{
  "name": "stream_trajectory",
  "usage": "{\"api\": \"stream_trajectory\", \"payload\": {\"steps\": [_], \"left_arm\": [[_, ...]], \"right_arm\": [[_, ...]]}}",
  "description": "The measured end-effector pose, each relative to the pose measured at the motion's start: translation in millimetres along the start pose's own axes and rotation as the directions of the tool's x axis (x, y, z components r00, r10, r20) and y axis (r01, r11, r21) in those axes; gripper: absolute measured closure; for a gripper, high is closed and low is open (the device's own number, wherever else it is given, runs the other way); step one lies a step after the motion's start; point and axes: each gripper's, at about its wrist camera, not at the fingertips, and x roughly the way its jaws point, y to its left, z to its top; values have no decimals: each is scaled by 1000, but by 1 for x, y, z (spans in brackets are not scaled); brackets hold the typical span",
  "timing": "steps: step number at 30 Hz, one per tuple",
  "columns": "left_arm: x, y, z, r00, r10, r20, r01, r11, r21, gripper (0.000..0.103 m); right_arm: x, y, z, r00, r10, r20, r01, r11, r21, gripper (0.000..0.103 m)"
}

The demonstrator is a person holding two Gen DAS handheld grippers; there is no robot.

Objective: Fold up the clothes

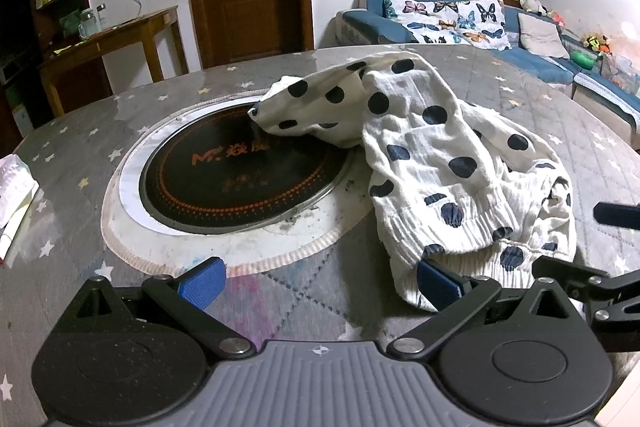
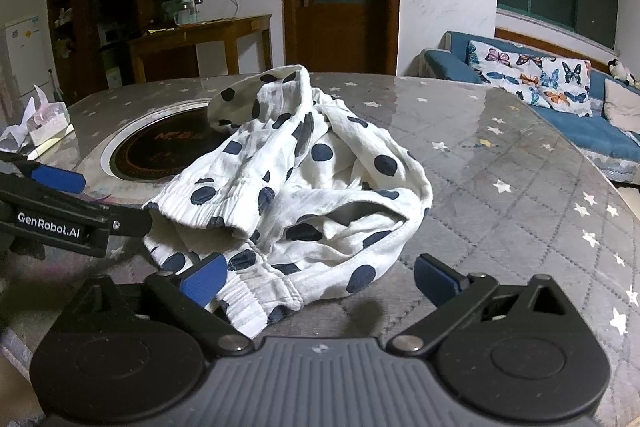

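Observation:
A crumpled white garment with dark blue polka dots (image 1: 432, 163) (image 2: 304, 187) lies on the grey star-patterned table, one end draped over the round black cooktop (image 1: 236, 175). My left gripper (image 1: 320, 283) is open at the garment's near ribbed hem; its right pad (image 1: 438, 281) touches the cloth, its left pad (image 1: 202, 281) sits over bare table. My right gripper (image 2: 318, 281) is open too, its left pad (image 2: 204, 279) resting against the elastic waistband and its right pad (image 2: 436, 279) clear of the cloth. The left gripper's body (image 2: 52, 219) shows at the left of the right wrist view.
The cooktop (image 2: 160, 151) is set into the table (image 2: 500, 187) inside a white ring. A tissue pack (image 2: 44, 123) and papers (image 1: 14, 187) lie at the table's left edge. Beyond stand a wooden side table (image 1: 120, 35), a door and a blue sofa (image 1: 460, 23).

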Motion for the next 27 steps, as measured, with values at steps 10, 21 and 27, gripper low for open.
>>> {"api": "stream_trajectory", "payload": {"steps": [10,21,27], "left_arm": [[-8,5,20,998,-10,62,10,1000,-9,0],[-1,-29,49,984,-149,94,142,987,73,3],[32,-50,58,979,-204,18,201,973,112,36]], "right_arm": [[8,-4,-1,998,56,-43,-54,997,46,32],[10,-6,-1,992,115,-43,-113,992,62,67],[7,-10,1,990,132,-43,-128,989,73,79]]}}
